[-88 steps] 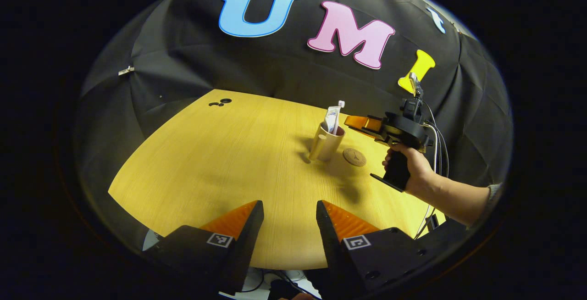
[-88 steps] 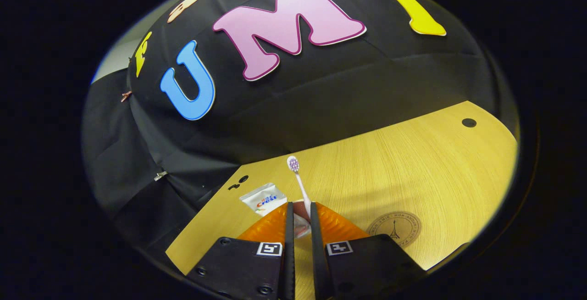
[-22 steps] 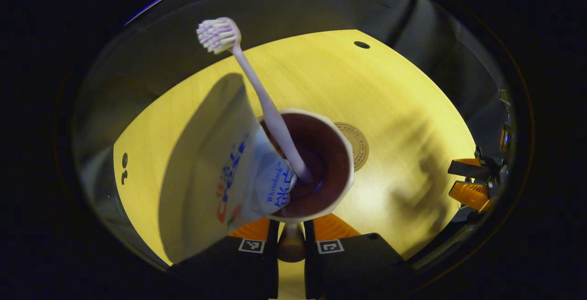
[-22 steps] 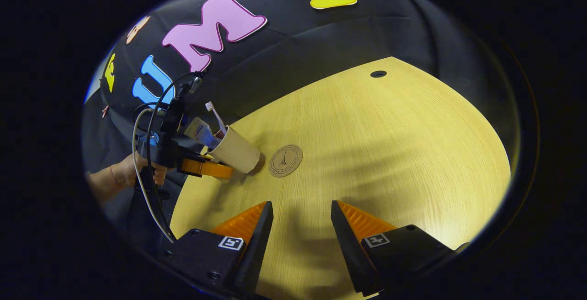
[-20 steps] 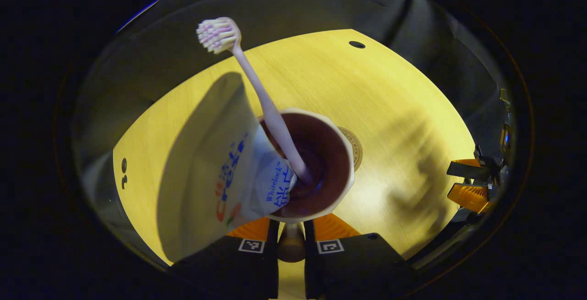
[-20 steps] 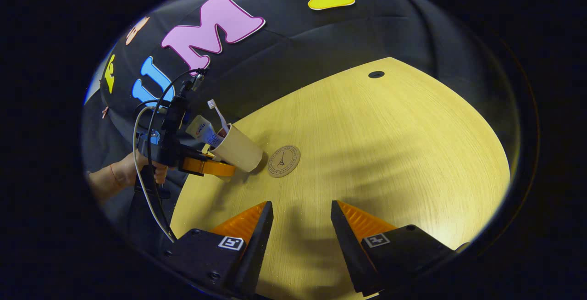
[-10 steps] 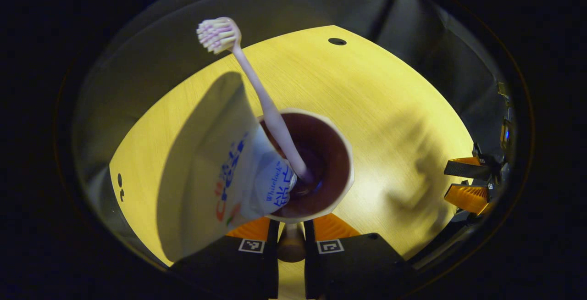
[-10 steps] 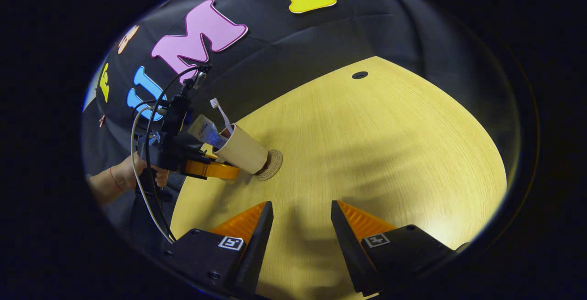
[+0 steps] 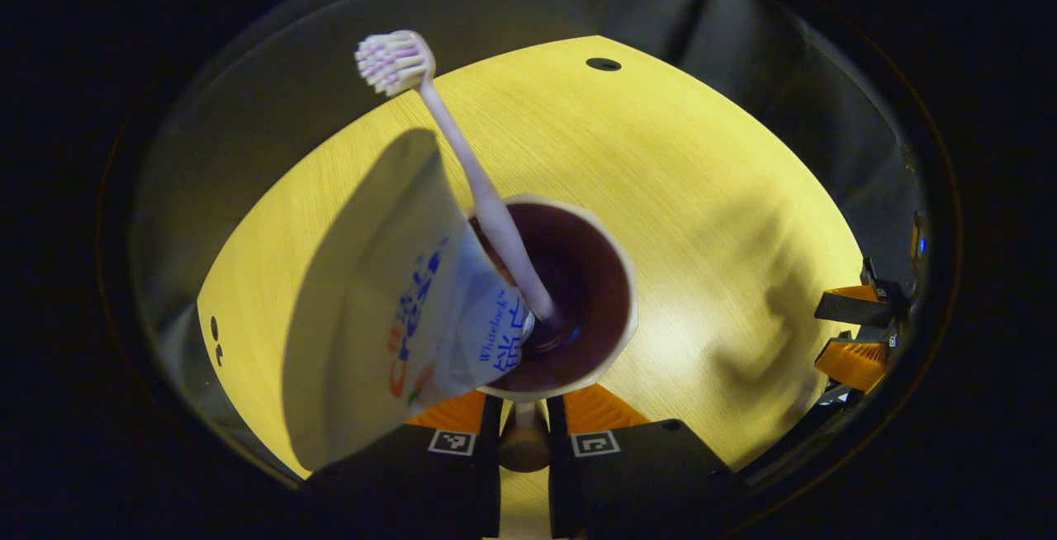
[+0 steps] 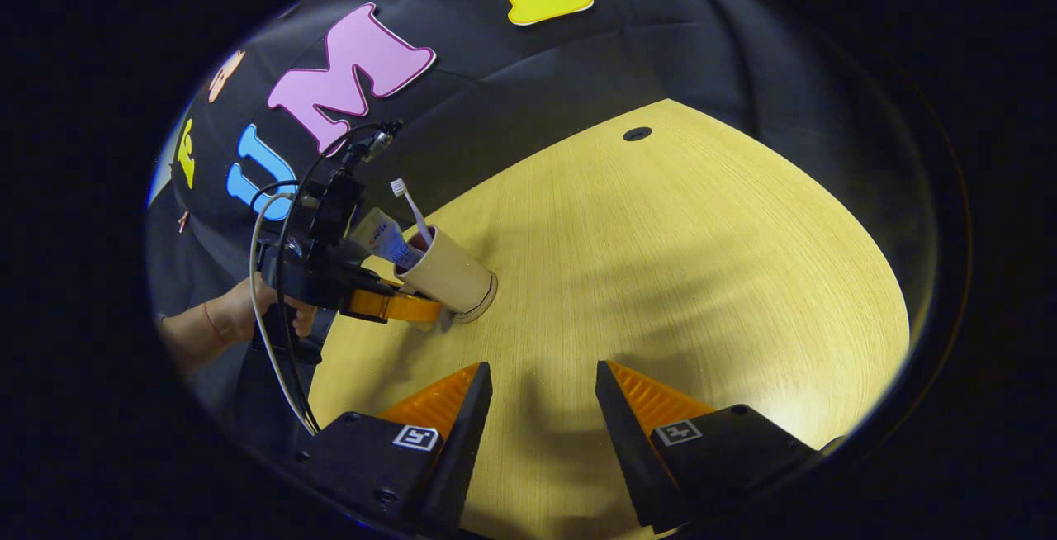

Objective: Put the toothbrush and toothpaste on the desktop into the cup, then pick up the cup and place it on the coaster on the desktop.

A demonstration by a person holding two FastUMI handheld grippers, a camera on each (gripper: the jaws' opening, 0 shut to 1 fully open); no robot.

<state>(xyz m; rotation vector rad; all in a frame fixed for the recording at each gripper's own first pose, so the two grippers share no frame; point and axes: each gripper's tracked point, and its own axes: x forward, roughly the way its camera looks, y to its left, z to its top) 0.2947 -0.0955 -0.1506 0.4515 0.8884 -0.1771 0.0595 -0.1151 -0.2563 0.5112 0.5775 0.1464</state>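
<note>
While left tool [image 10: 413, 309] grips cup [image 10: 446, 274], right tool [image 10: 541, 395] gapes.

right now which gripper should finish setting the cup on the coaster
Left: the left gripper already grips the cup's handle over the coaster. The right gripper is open, well away.

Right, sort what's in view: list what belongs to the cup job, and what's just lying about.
Job:
- beige cup with dark inside, handle clamped in left gripper
- white toothbrush, in cup
- white toothpaste tube, in cup
- round brown coaster, edge showing under cup

Lying about:
- yellow wooden desktop
- right gripper, open, empty
</note>
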